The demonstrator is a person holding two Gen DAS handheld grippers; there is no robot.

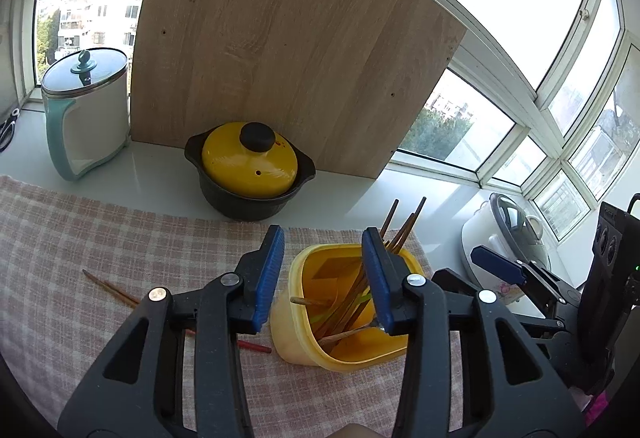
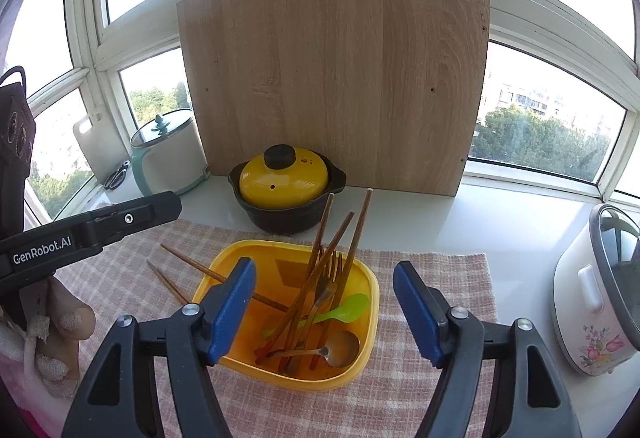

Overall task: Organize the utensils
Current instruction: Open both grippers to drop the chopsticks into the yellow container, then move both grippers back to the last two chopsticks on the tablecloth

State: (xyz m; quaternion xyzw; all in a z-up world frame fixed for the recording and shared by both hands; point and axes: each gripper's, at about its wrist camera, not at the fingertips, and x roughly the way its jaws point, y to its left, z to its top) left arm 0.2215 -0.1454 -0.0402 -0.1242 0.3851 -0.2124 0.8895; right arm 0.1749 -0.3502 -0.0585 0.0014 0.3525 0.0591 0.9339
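Observation:
A yellow plastic container [image 2: 368,322] stands on the pink checked cloth [image 2: 420,266] and holds several wooden chopsticks [image 2: 354,242], a fork [image 2: 334,274], a green spoon [image 2: 348,308] and a metal spoon [image 2: 340,348]. It also shows in the left wrist view [image 1: 292,322]. Two chopsticks [image 1: 112,288] lie on the cloth left of it, and show in the right wrist view [image 2: 168,280]. My left gripper [image 1: 324,278] is open and empty above the container's left rim. My right gripper [image 2: 324,310] is open and empty above the container.
A yellow-lidded black pot [image 2: 286,190] sits behind the cloth before a leaning wooden board [image 2: 336,86]. A white-and-teal lidded pot [image 1: 86,110] stands at the left. A flowered rice cooker [image 2: 596,294] stands at the right. Scissors [image 2: 118,174] lie by the window.

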